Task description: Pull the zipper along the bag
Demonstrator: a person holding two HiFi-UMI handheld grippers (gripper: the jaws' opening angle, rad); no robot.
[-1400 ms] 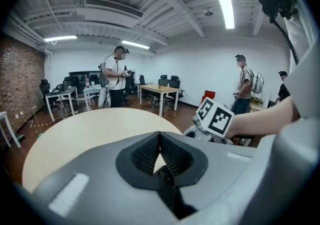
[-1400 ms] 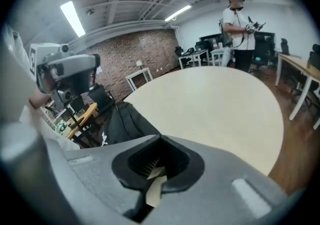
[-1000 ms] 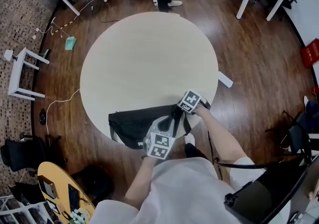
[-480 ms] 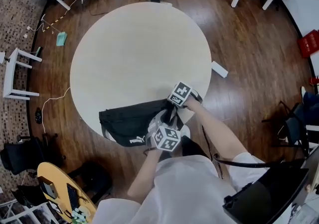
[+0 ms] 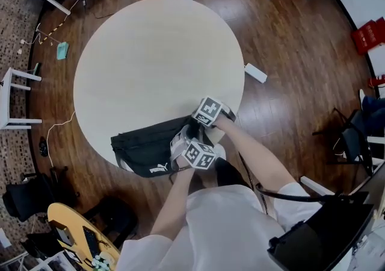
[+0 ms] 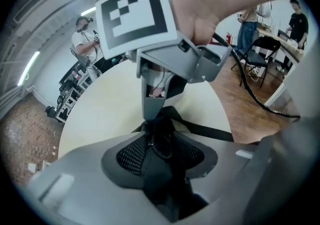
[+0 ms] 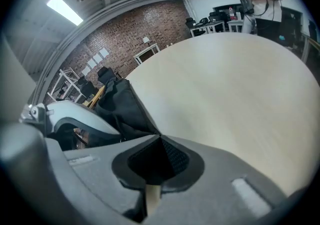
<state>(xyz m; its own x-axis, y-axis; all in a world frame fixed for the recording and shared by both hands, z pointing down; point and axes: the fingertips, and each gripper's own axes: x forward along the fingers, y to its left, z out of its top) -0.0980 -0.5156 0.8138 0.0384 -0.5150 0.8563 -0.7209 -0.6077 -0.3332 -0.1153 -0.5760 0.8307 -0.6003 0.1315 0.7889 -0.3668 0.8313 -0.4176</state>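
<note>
While clamping black fabric waist bag [image 5: 144, 146] in right gripper [image 7: 159, 155], loosely straddling small metal zipper pull [image 6: 151, 145] with just-opened left gripper [image 6: 161, 151] — bag's length lying leftward.

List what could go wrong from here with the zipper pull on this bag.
1. The left hand-held gripper has just been opening its jaws; they stand apart around what looks like the zipper pull, not pressing it, so closing could catch fabric instead.
2. The black bag lies at the near edge of the round table, seemingly partly over it; only the right hand-held gripper, shut on its end, anchors it, so a hard tug might drag it off.
</note>
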